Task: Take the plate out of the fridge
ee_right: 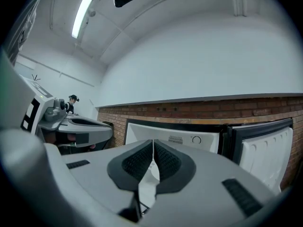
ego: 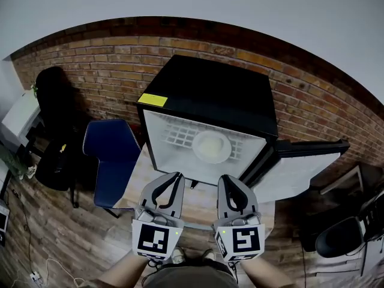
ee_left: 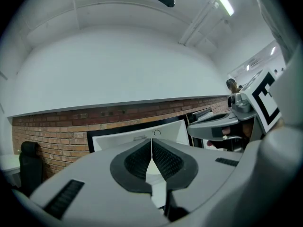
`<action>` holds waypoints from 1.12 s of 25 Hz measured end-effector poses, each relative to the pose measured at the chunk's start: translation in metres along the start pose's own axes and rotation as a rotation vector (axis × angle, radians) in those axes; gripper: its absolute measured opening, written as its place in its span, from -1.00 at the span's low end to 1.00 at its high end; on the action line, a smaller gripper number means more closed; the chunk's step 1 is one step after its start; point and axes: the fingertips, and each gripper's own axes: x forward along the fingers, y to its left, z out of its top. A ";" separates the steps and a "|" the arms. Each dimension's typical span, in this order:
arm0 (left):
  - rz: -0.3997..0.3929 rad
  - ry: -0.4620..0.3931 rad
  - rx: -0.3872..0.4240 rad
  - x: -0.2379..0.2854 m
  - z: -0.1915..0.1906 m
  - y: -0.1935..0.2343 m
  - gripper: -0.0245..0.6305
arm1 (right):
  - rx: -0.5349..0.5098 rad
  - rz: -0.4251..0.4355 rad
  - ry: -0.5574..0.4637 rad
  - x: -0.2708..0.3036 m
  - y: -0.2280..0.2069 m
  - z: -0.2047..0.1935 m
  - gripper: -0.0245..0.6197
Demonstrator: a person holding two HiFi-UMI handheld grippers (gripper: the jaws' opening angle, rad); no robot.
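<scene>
A small black fridge (ego: 210, 95) stands open against the brick wall, its white inside lit. A pale round plate (ego: 211, 146) lies on the wire shelf inside. The fridge door (ego: 300, 171) hangs open to the right. My left gripper (ego: 174, 179) and right gripper (ego: 226, 181) are held side by side just in front of the fridge opening, below the plate, both shut and empty. In the left gripper view the shut jaws point at the fridge (ee_left: 142, 136). The right gripper view shows the fridge interior (ee_right: 184, 138) and its door (ee_right: 265, 148) behind the shut jaws.
A blue chair (ego: 111, 161) stands left of the fridge, with a black bag (ego: 57, 161) beyond it. A black chair (ego: 342, 236) sits at the far right. The fridge rests on a light wooden stand (ego: 144, 179) over a wood floor.
</scene>
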 end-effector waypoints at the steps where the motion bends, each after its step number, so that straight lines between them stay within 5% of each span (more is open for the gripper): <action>1: -0.003 0.003 -0.005 0.003 0.000 -0.001 -0.86 | -0.001 -0.004 0.000 0.001 -0.002 0.000 -0.83; 9: -0.009 0.025 -0.011 0.028 -0.007 -0.007 -0.86 | 0.037 0.005 0.020 0.009 -0.018 -0.012 -0.83; 14: -0.036 0.080 -0.094 0.042 -0.029 -0.011 -0.86 | 0.171 0.007 0.057 0.018 -0.027 -0.031 -0.83; 23: -0.126 0.046 -0.539 0.077 -0.050 -0.004 -0.86 | 0.452 -0.013 0.102 0.040 -0.042 -0.067 -0.81; 26: -0.138 0.039 -0.717 0.089 -0.059 0.004 -0.85 | 0.532 -0.022 0.117 0.047 -0.046 -0.078 -0.61; 28: -0.150 0.038 -0.837 0.096 -0.067 0.008 -0.62 | 0.593 -0.030 0.128 0.052 -0.048 -0.086 -0.55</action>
